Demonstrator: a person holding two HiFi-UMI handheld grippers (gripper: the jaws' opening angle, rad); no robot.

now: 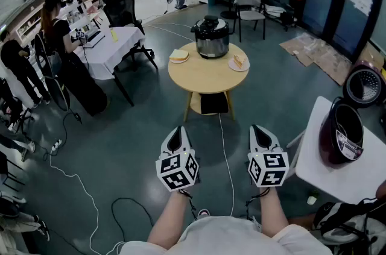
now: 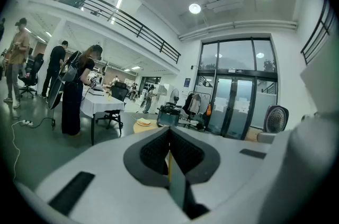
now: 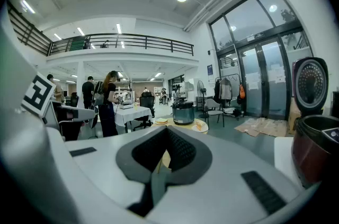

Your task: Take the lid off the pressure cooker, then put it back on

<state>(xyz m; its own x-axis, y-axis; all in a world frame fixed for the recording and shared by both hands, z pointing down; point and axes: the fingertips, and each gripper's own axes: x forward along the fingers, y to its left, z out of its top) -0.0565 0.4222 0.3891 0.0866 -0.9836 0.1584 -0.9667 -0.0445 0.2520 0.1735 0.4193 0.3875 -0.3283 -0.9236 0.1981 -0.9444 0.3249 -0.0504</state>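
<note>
Far ahead in head view: round wooden table (image 1: 208,76) bearing shiny steel pressure cooker (image 1: 211,38), lid (image 1: 210,23) on, well apart from left gripper (image 1: 176,134) and right gripper (image 1: 261,132). Left gripper view: ribbed dark pads (image 2: 156,151) clenched, empty. Right gripper view: same empty clench; glossy maroon cooker (image 3: 317,151), unseen from left.

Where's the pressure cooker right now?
Head view, top centre: the pressure cooker stands at the far side of the round table, between the left plate and the right plate.

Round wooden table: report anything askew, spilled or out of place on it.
Nothing stands out. The black-and-silver pressure cooker stands upright on the round wooden table, lid on, between a white plate and a second white plate; nothing looks spilled.
</note>
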